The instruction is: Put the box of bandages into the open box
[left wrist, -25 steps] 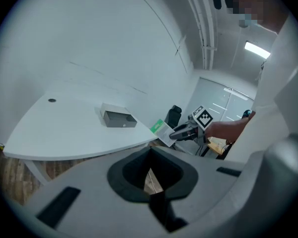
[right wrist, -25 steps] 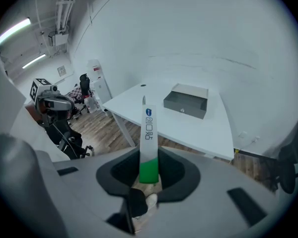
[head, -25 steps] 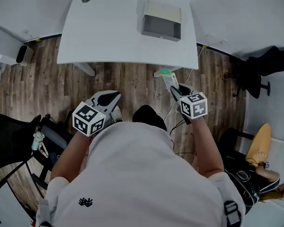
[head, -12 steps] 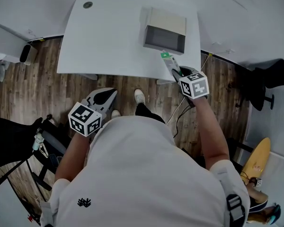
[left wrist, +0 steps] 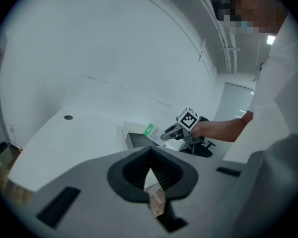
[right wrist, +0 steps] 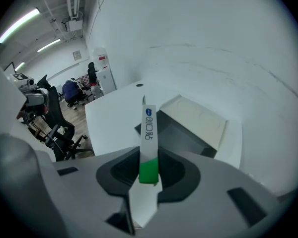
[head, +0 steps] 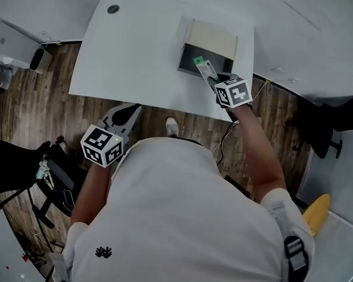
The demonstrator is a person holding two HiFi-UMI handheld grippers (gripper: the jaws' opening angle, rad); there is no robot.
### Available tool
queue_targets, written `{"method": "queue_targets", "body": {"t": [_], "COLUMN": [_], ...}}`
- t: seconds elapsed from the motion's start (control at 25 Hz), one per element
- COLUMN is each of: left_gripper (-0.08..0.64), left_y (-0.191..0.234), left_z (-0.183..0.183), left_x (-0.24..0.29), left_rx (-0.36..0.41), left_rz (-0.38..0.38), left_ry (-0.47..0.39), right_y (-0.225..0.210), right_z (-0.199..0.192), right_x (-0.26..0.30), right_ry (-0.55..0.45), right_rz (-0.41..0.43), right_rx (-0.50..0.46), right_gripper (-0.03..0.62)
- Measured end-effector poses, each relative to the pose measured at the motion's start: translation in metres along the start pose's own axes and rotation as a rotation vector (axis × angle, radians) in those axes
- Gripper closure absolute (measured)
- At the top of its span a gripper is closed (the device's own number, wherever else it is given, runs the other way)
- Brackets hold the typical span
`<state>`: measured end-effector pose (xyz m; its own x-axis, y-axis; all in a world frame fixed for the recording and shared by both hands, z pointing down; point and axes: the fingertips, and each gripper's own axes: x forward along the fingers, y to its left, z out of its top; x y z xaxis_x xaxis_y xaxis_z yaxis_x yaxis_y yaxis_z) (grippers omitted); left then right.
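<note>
Right at the fingers of the right gripper (right wrist: 148, 178), the box of bandages (right wrist: 149, 125) is clamped edge-on. Its green end sits between the dark pads and its white printed length juts forward past the tips.

From above, that right gripper (head: 211, 79) is stretched out over the near right part of the white table (head: 135, 46). The box of bandages (head: 201, 67) slants up and away from it. Its far end lies over the dark opening of the open box (head: 215, 37). Whether it dips below the rim, I can't tell.

The open box stands on the table with a pale flap folded back on its far side. What shows of its inside is plain dark grey.

Over on the other side, the left gripper (left wrist: 151, 185) has its jaws drawn together on nothing. It hangs off the table's near edge, above the wooden floor (head: 23, 107), well apart from the open box (left wrist: 134, 139).
</note>
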<state>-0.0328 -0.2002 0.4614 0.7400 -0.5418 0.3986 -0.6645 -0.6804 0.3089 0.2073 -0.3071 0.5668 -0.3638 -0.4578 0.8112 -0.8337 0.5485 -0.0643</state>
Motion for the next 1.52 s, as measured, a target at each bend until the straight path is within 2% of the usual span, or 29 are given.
{"method": "queue_targets", "body": {"t": [0.28, 0.56, 1.0, 1.52], "left_gripper": [0.554, 0.554, 0.553, 0.554], "left_y": [0.016, 0.017, 0.022, 0.031], "left_z": [0.002, 0.002, 0.005, 0.005], "left_x": [-0.003, -0.002, -0.003, -0.005], "left_rx": [-0.044, -0.067, -0.086, -0.107], "left_rz": [0.121, 0.186, 0.240, 0.254], "left_ry": [-0.008, -0.002, 0.006, 0.008], "right_y": [-0.019, -0.036, -0.044, -0.041], "right_z": [0.020, 0.019, 0.014, 0.015], "right_x": [0.040, 0.071, 0.111, 0.124], "right_ry": [0.033, 0.093, 0.157, 0.155], "right_rz": [0.038, 0.019, 0.003, -0.030], "right_rx": [-0.053, -0.068, -0.041, -0.042], "right_gripper": [0.503, 0.503, 0.502, 0.492]}}
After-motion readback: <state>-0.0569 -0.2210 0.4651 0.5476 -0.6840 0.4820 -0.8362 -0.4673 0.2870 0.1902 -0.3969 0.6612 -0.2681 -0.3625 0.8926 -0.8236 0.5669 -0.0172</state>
